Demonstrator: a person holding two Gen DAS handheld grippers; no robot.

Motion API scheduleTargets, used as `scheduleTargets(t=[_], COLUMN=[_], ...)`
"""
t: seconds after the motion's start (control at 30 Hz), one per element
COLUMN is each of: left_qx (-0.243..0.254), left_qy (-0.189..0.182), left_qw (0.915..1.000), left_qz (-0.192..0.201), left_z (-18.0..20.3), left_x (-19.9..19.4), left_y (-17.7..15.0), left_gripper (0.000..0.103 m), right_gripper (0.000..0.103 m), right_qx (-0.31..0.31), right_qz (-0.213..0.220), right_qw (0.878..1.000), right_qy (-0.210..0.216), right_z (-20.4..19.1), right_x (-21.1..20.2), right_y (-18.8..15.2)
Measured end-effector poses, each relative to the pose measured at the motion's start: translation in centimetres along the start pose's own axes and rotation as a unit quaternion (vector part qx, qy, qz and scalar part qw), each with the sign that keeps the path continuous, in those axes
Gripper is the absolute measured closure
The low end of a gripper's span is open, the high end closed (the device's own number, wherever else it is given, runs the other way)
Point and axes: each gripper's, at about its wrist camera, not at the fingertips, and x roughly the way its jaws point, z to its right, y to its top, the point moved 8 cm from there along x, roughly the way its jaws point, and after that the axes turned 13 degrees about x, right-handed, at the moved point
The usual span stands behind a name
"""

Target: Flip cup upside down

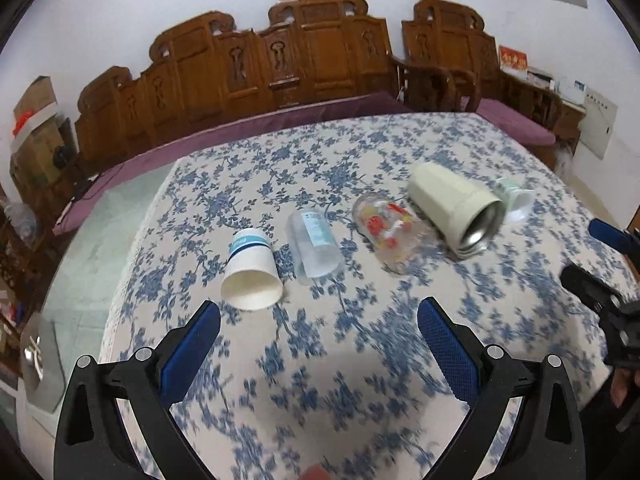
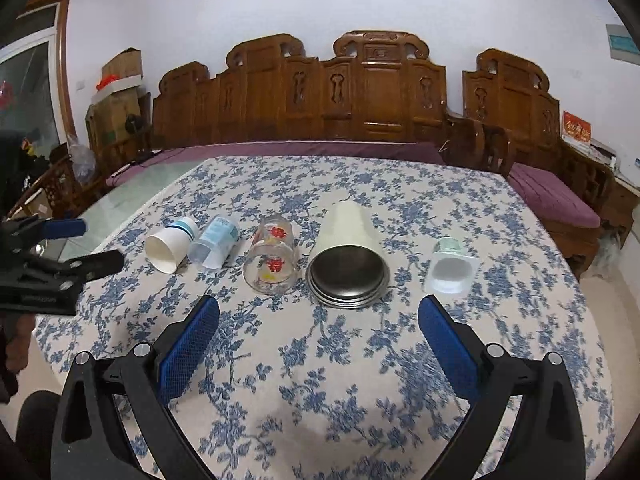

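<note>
Cups, five in a row across a bench (image 2: 320,380) with a blue floral cloth, all lying on their sides, mouths toward the cameras. From the left in the right wrist view: paper cup (image 2: 170,246) with a blue band, clear plastic cup (image 2: 214,246) touching it, glass (image 2: 274,266) with red print, large cream tumbler (image 2: 348,258) with a steel inside, small white tub (image 2: 450,266) set apart. Same row in the left wrist view: paper cup (image 1: 252,274), plastic cup (image 1: 316,248), glass (image 1: 390,232), tumbler (image 1: 456,212), tub (image 1: 516,198) partly hidden behind it.

Left gripper (image 1: 319,330) hovering above the cloth just short of the paper cup, jaws spread wide, nothing held. Right gripper (image 2: 319,328) likewise wide open and empty, short of the row, lined up between glass and tub, facing the tumbler's mouth. Each gripper visible at the edge of the other's view. Carved wooden sofa (image 2: 360,96) against the wall behind.

Task judged at its very start: no cup gripped, none yet standing mouth-down. Left to do: close on a cup, lift, turn, set down on its rim. Which cup is meant cannot be told.
</note>
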Motion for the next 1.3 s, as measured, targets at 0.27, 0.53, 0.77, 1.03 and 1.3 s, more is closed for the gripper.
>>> scheduleTargets(t=[0.27,0.53,0.77,1.03,1.3], left_qx=[-0.008,-0.039,-0.041,-0.069,-0.068], left_qy=[-0.033,-0.078,-0.08,-0.089,-0.081], left_qw=[0.9987,0.992,0.9873,0.9768,0.9798], left_qz=[-0.038,-0.092,-0.131,-0.182,-0.17], left_z=[-2.3,-3.2,-2.6,-2.5,-2.2], left_x=[6.7,12.9,16.5,19.6,18.0], left_y=[2.5,3.7,4.9,3.5,3.1], left_gripper=[0.008,0.031,0.04,0.041,0.049], right_gripper=[0.003,0.003,0.003,0.003,0.003], right_qx=[0.007,0.013,0.019,0.021,0.03], right_qz=[-0.044,-0.068,-0.08,-0.074,-0.064], right_qw=[0.999,0.997,0.996,0.997,0.997], right_qy=[0.028,0.041,0.037,0.032,0.02], right_z=[-0.7,-0.9,-0.2,0.5,1.5], right_x=[3.4,4.9,4.9,3.9,2.6], right_y=[-0.6,-1.9,-3.1,-3.1,-2.6])
